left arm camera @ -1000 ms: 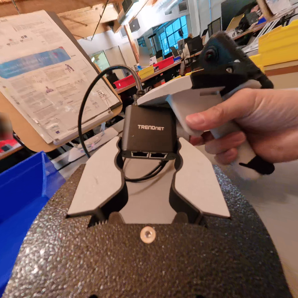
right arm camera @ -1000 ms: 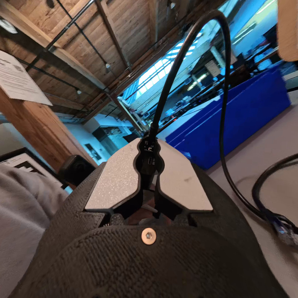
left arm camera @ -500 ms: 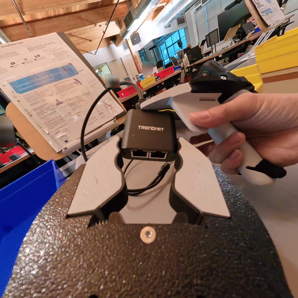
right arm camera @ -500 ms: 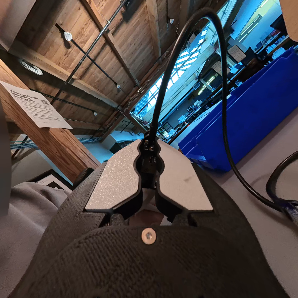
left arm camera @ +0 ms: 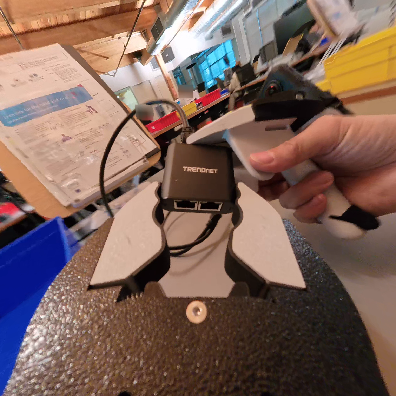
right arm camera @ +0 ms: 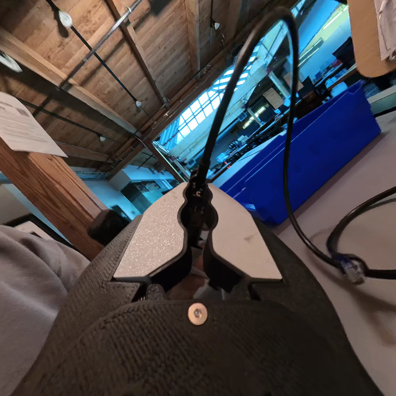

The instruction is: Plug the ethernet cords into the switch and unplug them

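The black switch is held off the table, and my left gripper is shut on its two sides. Its two front ports face the camera and are empty. A black ethernet cord is plugged into its back and arches up and over to the left. My right gripper, held by a hand, clamps the switch's back edge from the right. In the right wrist view, that gripper is shut on the thin back face of the switch, right beside the cord. A loose plug lies on the table.
A blue bin stands at the left and also shows in the right wrist view. A tilted board with printed sheets stands behind left. Slack cords lie on the grey table under the switch. Yellow bins stand at the back right. The grippers are tip to tip, or close to it.
Both grippers keep their hold on the switch. The right gripper and hand have shifted slightly, the views have tilted a little, and the background is blurred.
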Demonstrator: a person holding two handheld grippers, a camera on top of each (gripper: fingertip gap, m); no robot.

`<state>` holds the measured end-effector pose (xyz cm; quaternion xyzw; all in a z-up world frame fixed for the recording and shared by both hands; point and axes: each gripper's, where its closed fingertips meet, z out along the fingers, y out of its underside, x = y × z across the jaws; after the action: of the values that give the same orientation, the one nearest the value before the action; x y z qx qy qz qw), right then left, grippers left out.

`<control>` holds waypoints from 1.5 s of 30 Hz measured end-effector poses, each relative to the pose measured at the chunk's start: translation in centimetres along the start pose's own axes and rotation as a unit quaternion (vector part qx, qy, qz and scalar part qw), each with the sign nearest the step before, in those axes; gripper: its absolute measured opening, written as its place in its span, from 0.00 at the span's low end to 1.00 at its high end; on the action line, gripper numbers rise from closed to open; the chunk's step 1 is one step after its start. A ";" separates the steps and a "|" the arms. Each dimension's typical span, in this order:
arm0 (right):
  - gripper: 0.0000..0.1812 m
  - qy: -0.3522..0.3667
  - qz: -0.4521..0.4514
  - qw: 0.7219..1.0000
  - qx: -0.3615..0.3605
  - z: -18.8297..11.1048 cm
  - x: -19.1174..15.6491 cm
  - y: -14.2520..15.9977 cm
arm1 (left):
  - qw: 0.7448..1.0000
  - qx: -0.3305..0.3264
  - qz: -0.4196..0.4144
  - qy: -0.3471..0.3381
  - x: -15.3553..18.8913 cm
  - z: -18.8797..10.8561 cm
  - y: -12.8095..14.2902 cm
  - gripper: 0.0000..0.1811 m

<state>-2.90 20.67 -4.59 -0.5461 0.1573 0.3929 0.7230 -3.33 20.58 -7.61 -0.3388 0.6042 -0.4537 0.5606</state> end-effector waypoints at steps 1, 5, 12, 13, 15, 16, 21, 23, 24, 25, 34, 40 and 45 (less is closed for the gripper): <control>0.06 0.006 -0.015 1.000 -0.006 0.0 0.0 0.0 | 0.999 0.005 -0.033 0.011 0.1 0.0 -0.1 0.34; 0.06 0.002 -0.053 0.999 -0.002 0.1 -0.3 -1.1 | 0.999 0.009 -0.032 0.002 -0.3 -0.3 -0.2 0.34; 0.06 0.019 -0.216 0.974 -0.068 -1.1 -2.0 -4.5 | 0.998 0.031 -0.052 -0.016 -1.8 -1.7 -1.3 0.34; 0.06 0.017 -0.243 0.966 -0.085 -1.1 -2.7 -4.8 | 0.999 0.025 -0.035 -0.023 -2.2 -1.9 -1.0 0.34; 0.06 0.019 -0.285 0.954 -0.095 -1.5 -4.1 -6.1 | 1.000 0.009 -0.020 -0.023 -2.6 -2.3 -0.1 0.34; 0.06 0.014 -0.299 0.950 -0.092 -1.9 -5.0 -7.0 | 1.000 0.006 -0.024 -0.020 -2.7 -2.4 0.2 0.34; 0.06 0.013 -0.327 0.941 -0.086 -6.7 -9.1 -12.1 | 0.999 0.001 -0.038 0.000 -2.5 -2.5 1.0 0.34; 0.06 0.046 -0.344 0.934 -0.086 -9.8 -8.9 -13.8 | 0.999 -0.003 -0.042 0.007 -2.1 -2.4 1.2 0.34; 0.06 0.073 -0.352 0.930 -0.074 -11.6 -8.3 -15.0 | 0.999 -0.004 -0.046 0.010 -2.0 -2.4 1.3 0.34; 0.06 0.094 -0.351 0.930 -0.064 -13.4 -7.5 -16.0 | 0.998 -0.003 -0.052 0.016 -1.7 -2.3 1.3 0.34; 0.06 0.334 -0.142 0.932 -0.019 -26.0 7.7 -16.7 | 0.997 -0.003 -0.062 0.039 -0.7 -2.2 0.9 0.34; 0.08 0.423 -0.112 0.884 -0.161 -26.5 10.3 -12.7 | 0.997 0.003 -0.052 0.052 0.1 -1.7 -0.1 0.34; 0.21 0.511 -0.179 0.789 -0.292 -27.7 9.7 -11.7 | 0.996 -0.003 -0.063 0.064 0.7 -1.4 0.3 0.34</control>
<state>17.57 -1.92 -12.95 -0.8704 0.2806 -0.0527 0.4012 -4.78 20.24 -8.18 -0.3480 0.6176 -0.5070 0.4903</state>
